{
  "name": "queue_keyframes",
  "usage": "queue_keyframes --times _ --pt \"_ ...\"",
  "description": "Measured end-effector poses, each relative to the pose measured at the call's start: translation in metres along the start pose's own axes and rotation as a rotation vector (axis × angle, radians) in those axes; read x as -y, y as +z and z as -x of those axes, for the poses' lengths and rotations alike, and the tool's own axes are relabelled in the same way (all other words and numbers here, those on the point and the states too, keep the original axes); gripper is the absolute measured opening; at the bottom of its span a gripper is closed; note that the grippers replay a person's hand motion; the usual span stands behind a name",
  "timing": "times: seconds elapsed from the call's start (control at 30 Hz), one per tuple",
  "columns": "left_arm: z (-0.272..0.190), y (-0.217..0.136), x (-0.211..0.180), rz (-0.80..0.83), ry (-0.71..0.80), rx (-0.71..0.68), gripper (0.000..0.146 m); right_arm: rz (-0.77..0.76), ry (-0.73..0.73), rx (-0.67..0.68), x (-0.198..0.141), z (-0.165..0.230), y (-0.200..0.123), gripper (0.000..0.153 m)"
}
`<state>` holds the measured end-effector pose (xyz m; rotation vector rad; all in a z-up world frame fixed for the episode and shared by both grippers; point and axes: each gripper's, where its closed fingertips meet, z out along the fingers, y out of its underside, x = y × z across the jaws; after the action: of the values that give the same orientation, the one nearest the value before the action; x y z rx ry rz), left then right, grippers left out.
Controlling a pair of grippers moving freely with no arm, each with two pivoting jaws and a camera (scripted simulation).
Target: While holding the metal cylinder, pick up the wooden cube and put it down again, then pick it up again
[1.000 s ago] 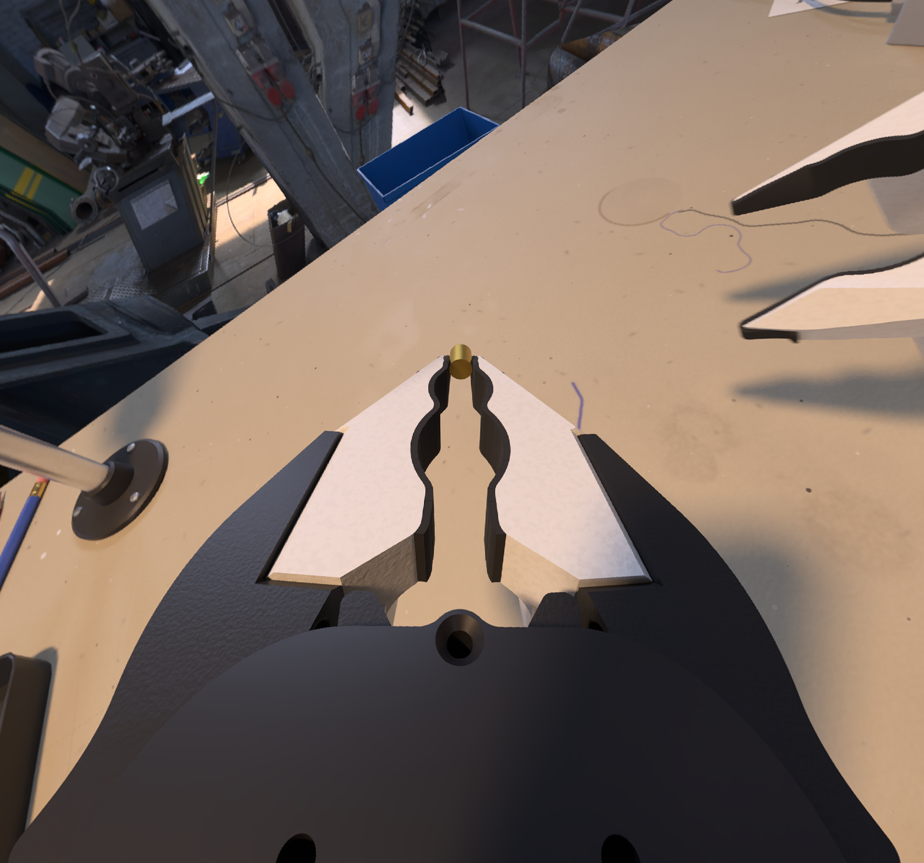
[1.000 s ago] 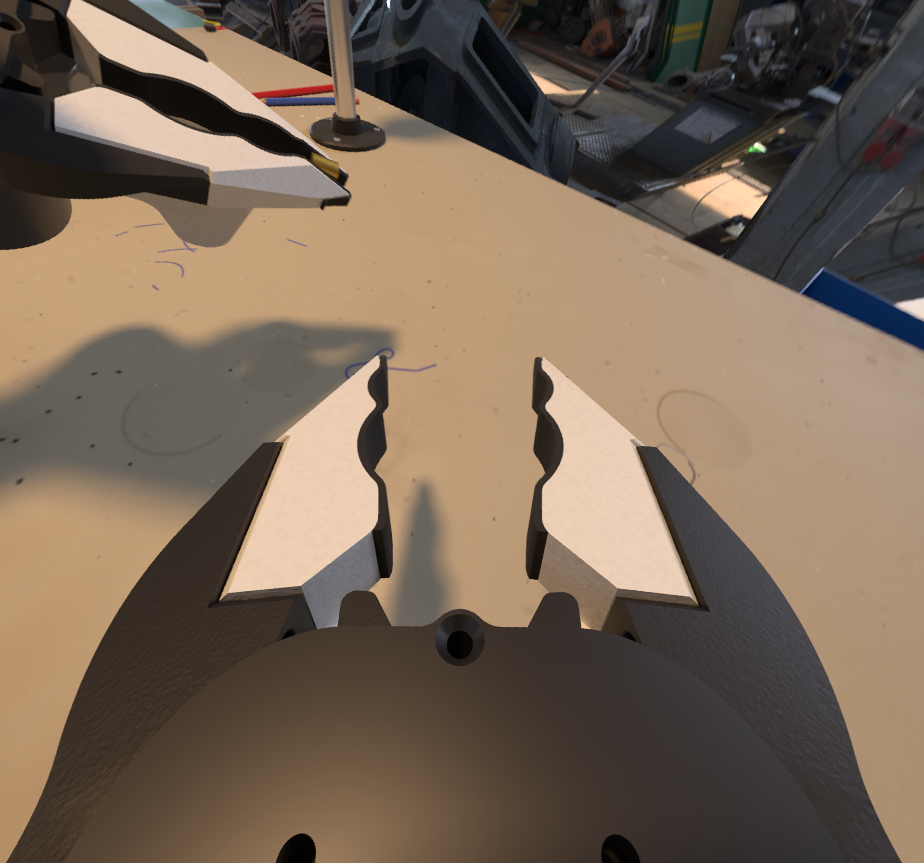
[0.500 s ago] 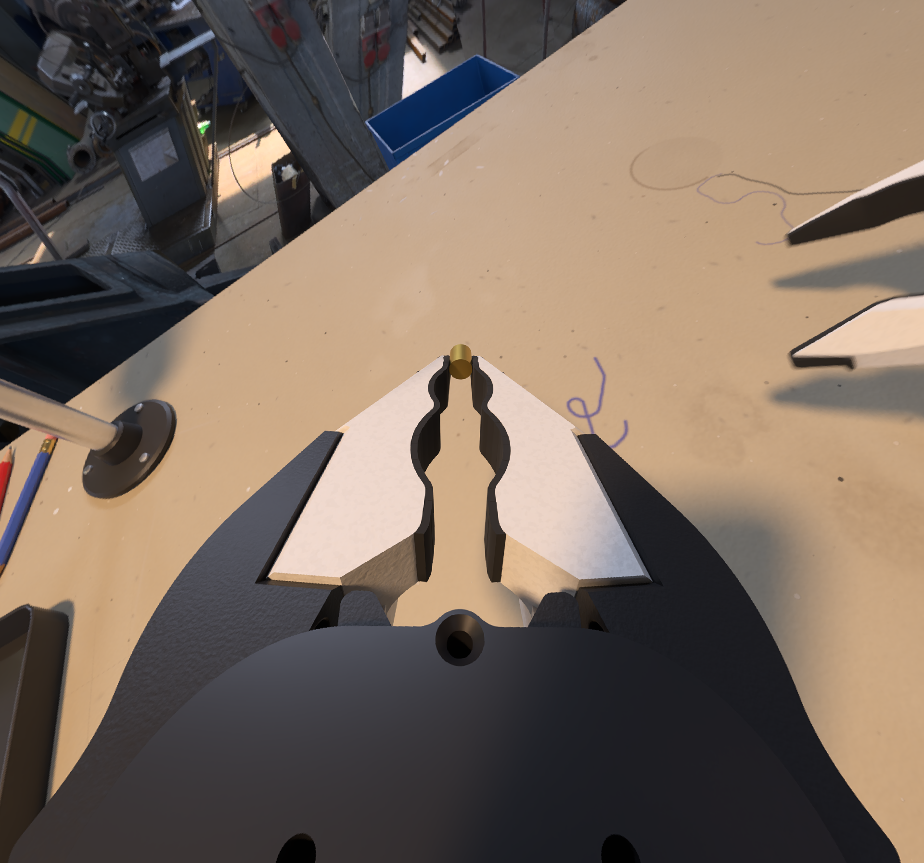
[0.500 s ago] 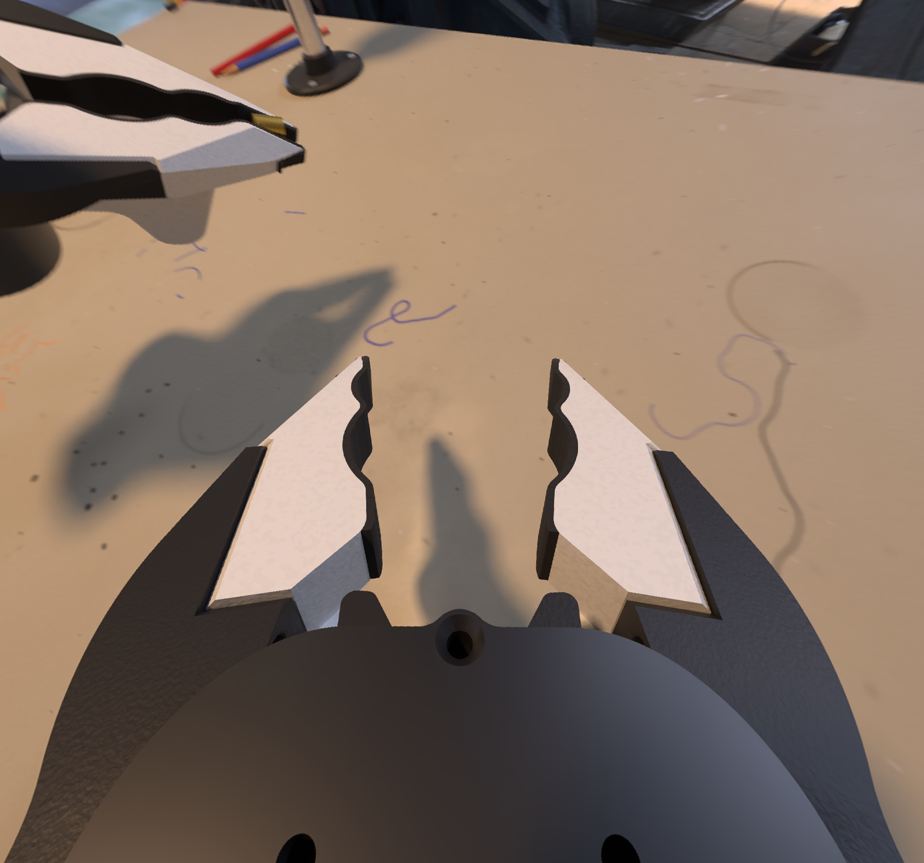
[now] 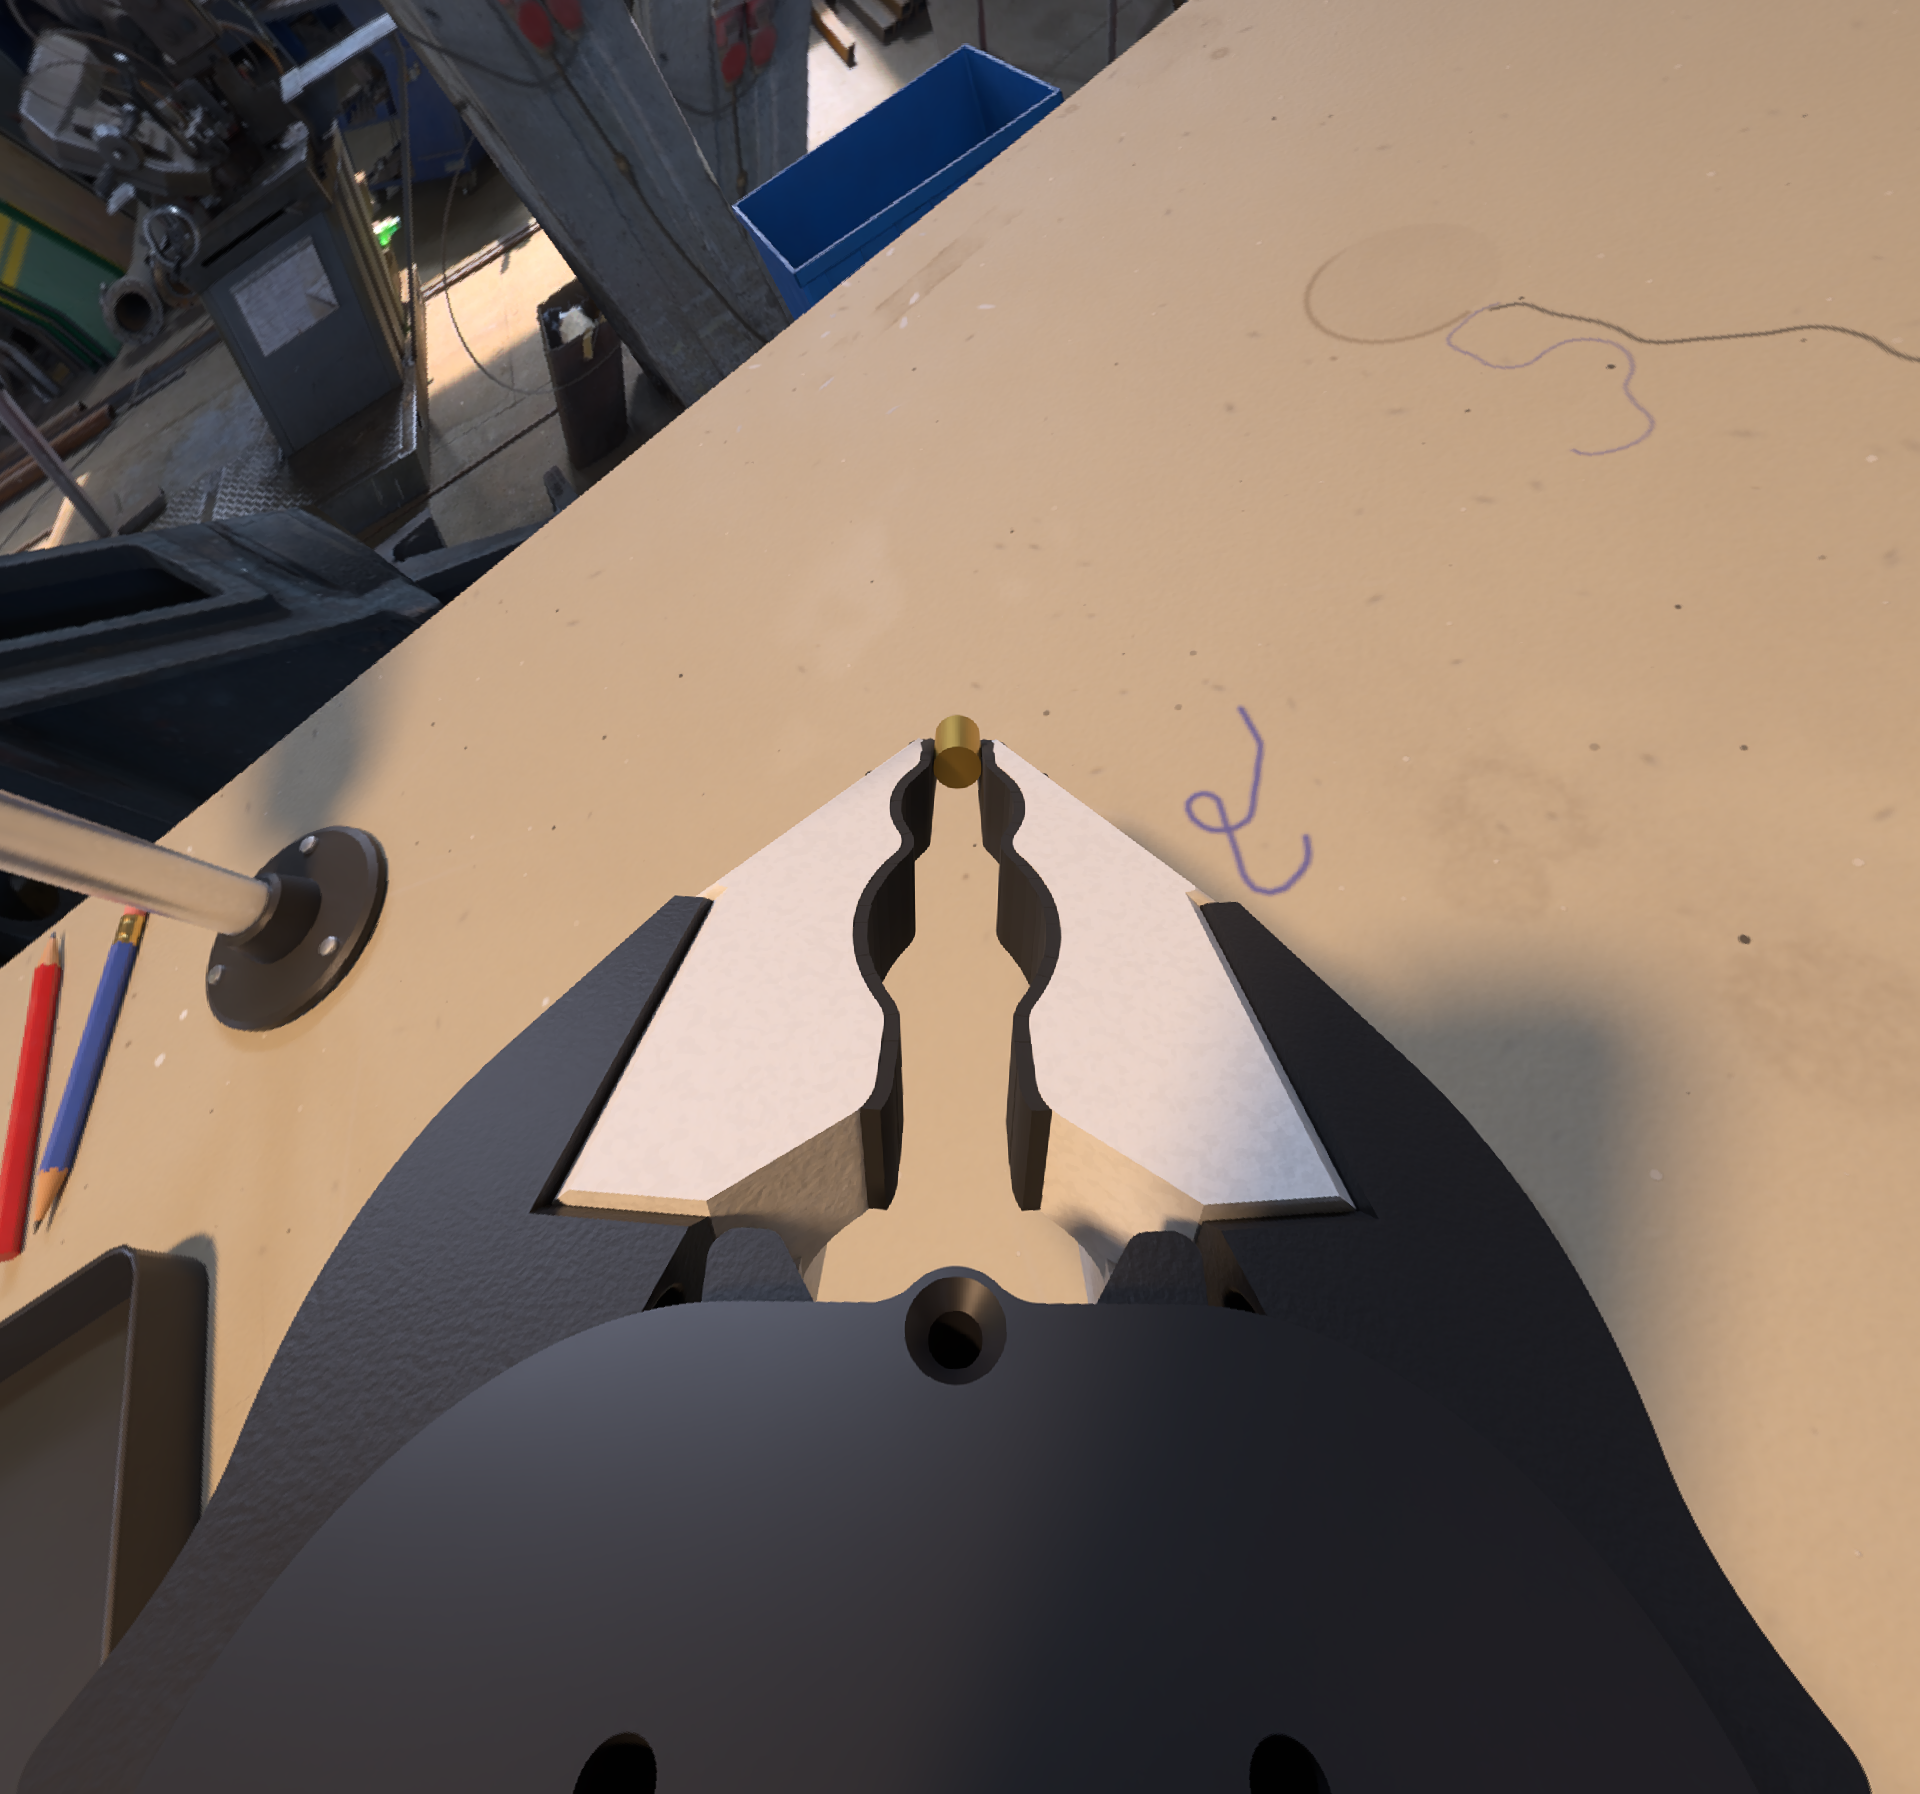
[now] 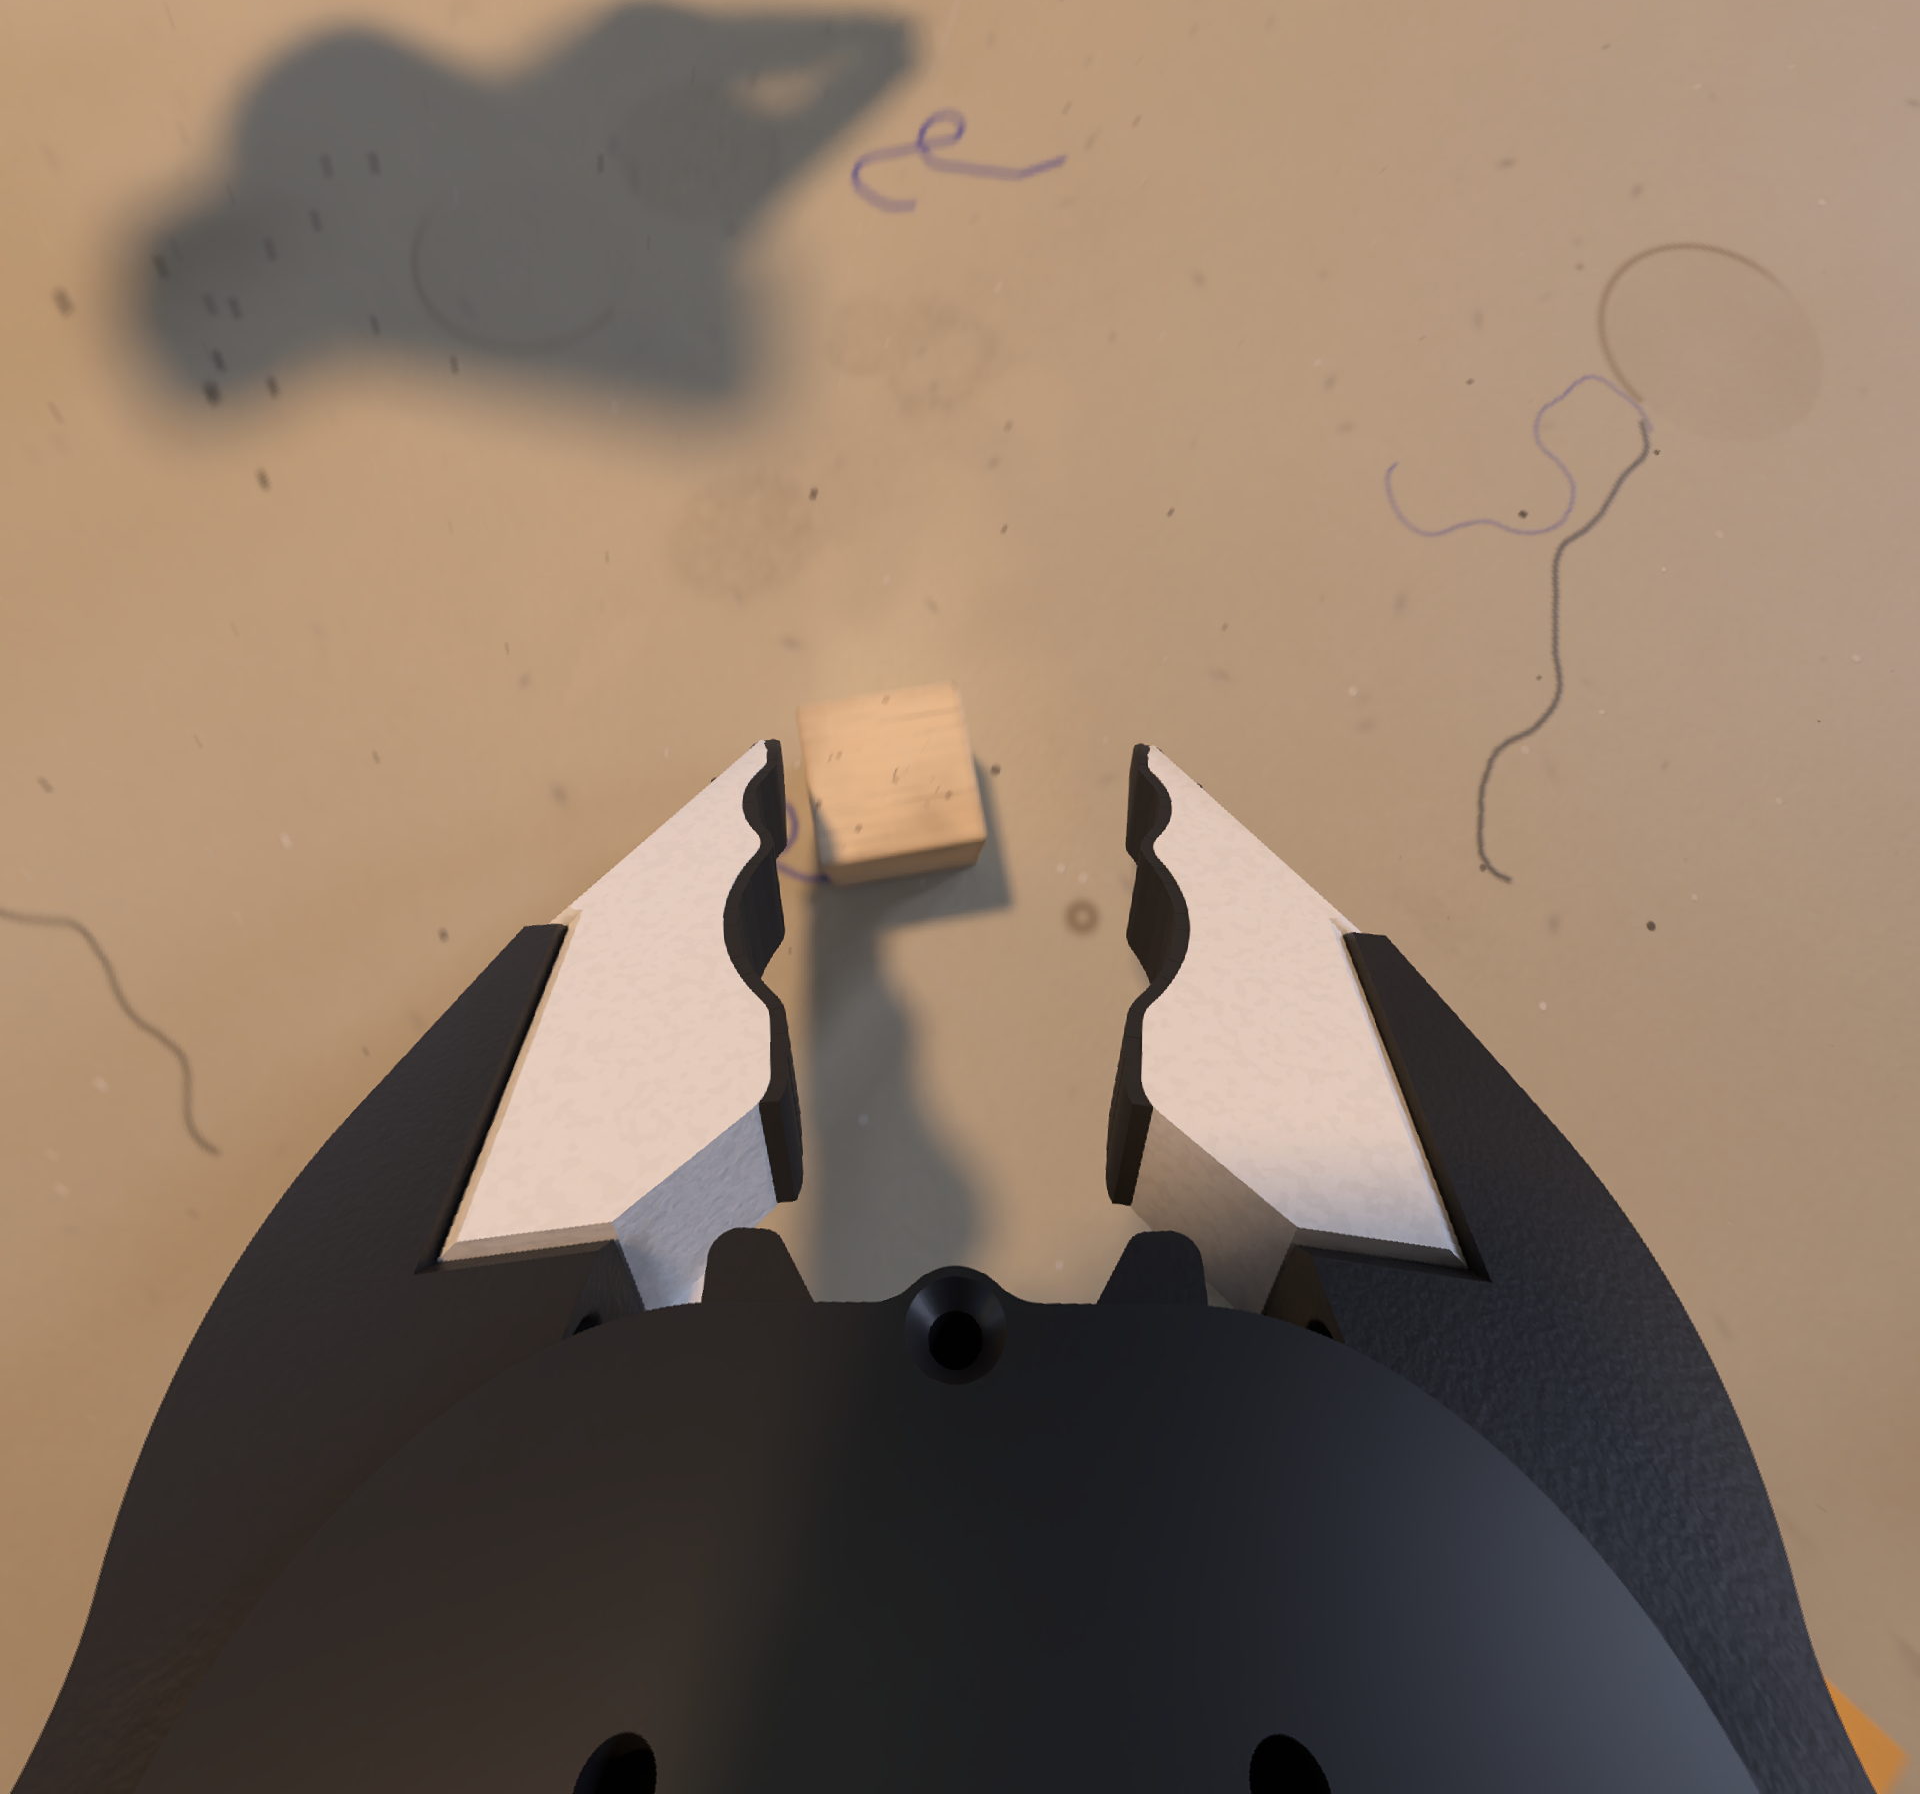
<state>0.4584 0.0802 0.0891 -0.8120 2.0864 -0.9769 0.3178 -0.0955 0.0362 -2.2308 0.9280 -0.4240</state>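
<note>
My left gripper (image 5: 957, 770) is shut on a small brass-coloured metal cylinder (image 5: 957, 752), pinched upright between its fingertips above the tan table (image 5: 1351, 601). In the right wrist view my right gripper (image 6: 954, 757) is open and points steeply down at the table. A small pale wooden cube (image 6: 891, 780) lies on the table below it, between the fingertips and closer to the left finger (image 6: 665, 965). The gripper is not touching the cube. The cube does not show in the left wrist view.
A metal post on a round black base (image 5: 294, 925) stands at the left, with a red pencil (image 5: 29, 1090) and a blue pencil (image 5: 88, 1069) and a dark tray (image 5: 62, 1432) beside it. The table's far edge (image 5: 727, 362) runs diagonally, with a blue bin (image 5: 894, 165) beyond. Pen scribbles mark the table.
My right gripper has tipped down to face the table and the cube has come into view between its fingers. It has left the left wrist view. The left gripper keeps the cylinder.
</note>
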Motion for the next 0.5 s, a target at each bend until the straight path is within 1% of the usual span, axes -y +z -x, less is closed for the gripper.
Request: queue_keyframes --times 0.1,0.17,0.23,0.33,0.4,0.5 --pt "-0.007 0.001 0.004 0.002 0.018 -0.011 0.007 0.048 -0.107 -0.024 -0.012 0.006 0.004 0.070" --pt "-0.013 0.002 0.006 0.008 0.036 -0.025 0.007 0.022 -0.168 -0.013 -0.011 0.008 0.008 0.075" --pt "-0.019 0.003 0.008 0.014 0.062 -0.037 0.007 -0.031 -0.224 -0.002 -0.007 0.009 0.012 0.069" --pt "-0.026 0.003 0.010 0.016 0.089 -0.042 0.007 -0.003 -0.225 0.041 -0.012 0.011 0.015 0.053" --pt "-0.026 0.003 0.010 0.018 0.091 -0.040 0.007 0.016 -0.208 0.048 -0.015 0.013 0.014 0.039" --pt "-0.026 0.004 0.010 0.020 0.084 -0.036 0.007 0.042 -0.180 0.033 -0.018 0.018 0.011 0.037"
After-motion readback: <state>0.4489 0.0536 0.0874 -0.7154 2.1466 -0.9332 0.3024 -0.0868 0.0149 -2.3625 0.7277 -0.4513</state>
